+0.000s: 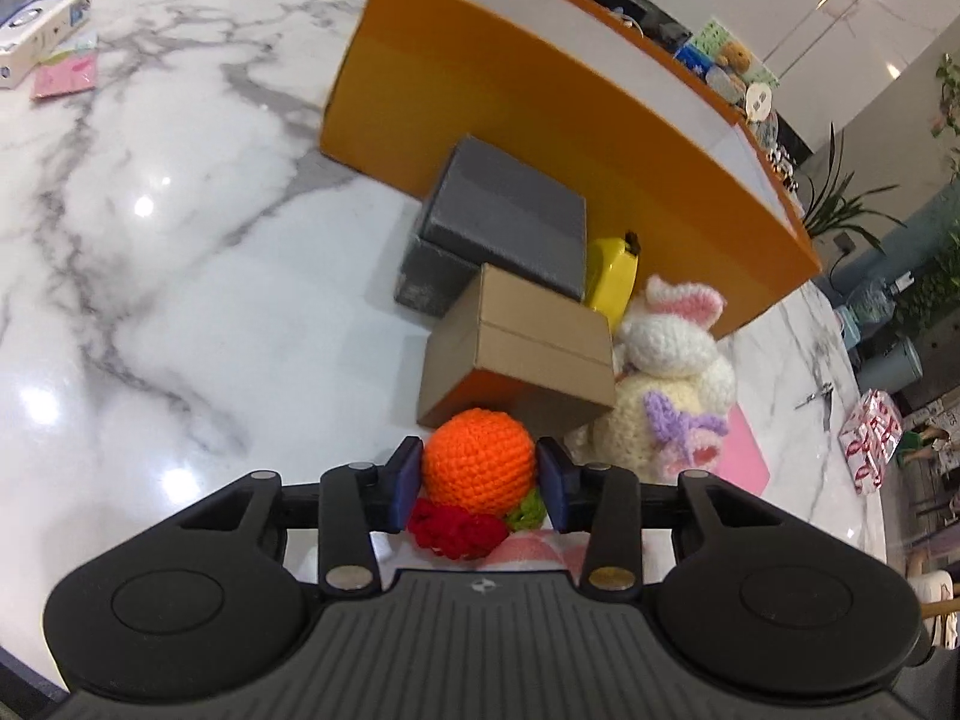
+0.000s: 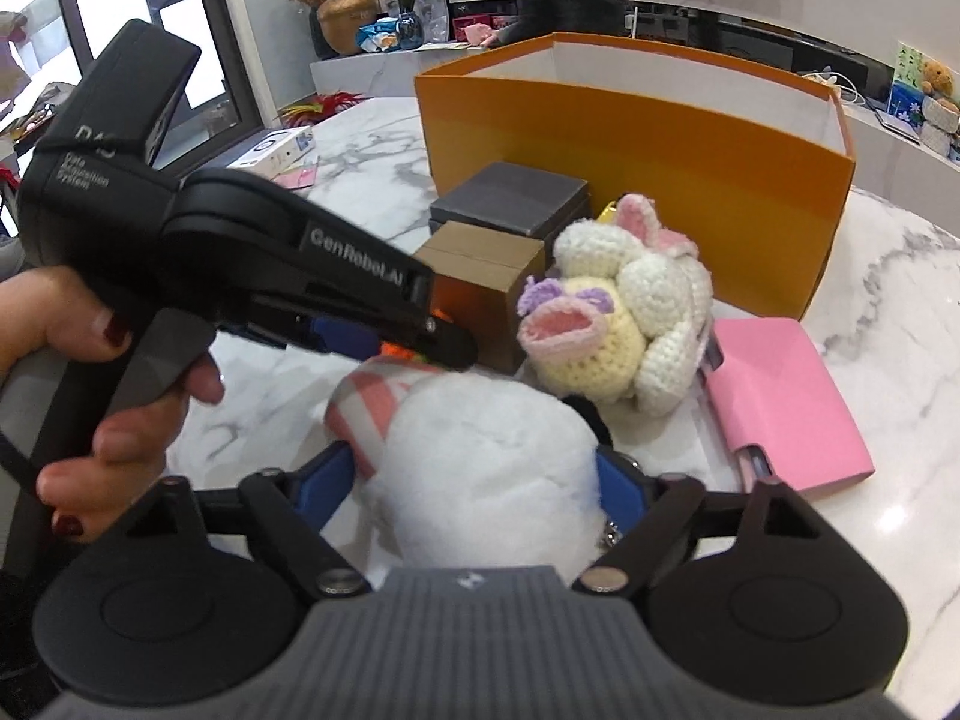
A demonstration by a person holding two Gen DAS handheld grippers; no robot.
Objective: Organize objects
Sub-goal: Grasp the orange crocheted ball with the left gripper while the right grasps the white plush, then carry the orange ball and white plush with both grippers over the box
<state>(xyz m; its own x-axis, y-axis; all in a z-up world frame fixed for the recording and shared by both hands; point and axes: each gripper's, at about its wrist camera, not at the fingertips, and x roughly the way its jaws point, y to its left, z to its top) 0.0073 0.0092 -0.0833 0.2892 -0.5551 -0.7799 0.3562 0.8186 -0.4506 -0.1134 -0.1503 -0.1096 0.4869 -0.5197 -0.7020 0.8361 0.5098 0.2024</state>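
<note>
My left gripper (image 1: 479,483) is shut on an orange crocheted ball (image 1: 478,461) with red and green crochet under it, held just in front of a brown cardboard box (image 1: 522,345). My right gripper (image 2: 471,480) is shut on a fluffy white plush toy (image 2: 480,468) with a pink-and-white checked part. The left gripper's body (image 2: 240,264) shows in the right wrist view, held in a hand. A big open orange box (image 1: 540,84) (image 2: 636,138) stands behind. A crocheted cream bunny (image 1: 672,384) (image 2: 618,324) lies right of the brown box.
A dark grey box (image 1: 504,222) sits between the brown box and the orange box, with a yellow object (image 1: 612,276) beside it. A pink case (image 2: 780,396) lies right of the bunny. A white carton (image 1: 36,36) and pink packet lie at the far left on the marble table (image 1: 180,240).
</note>
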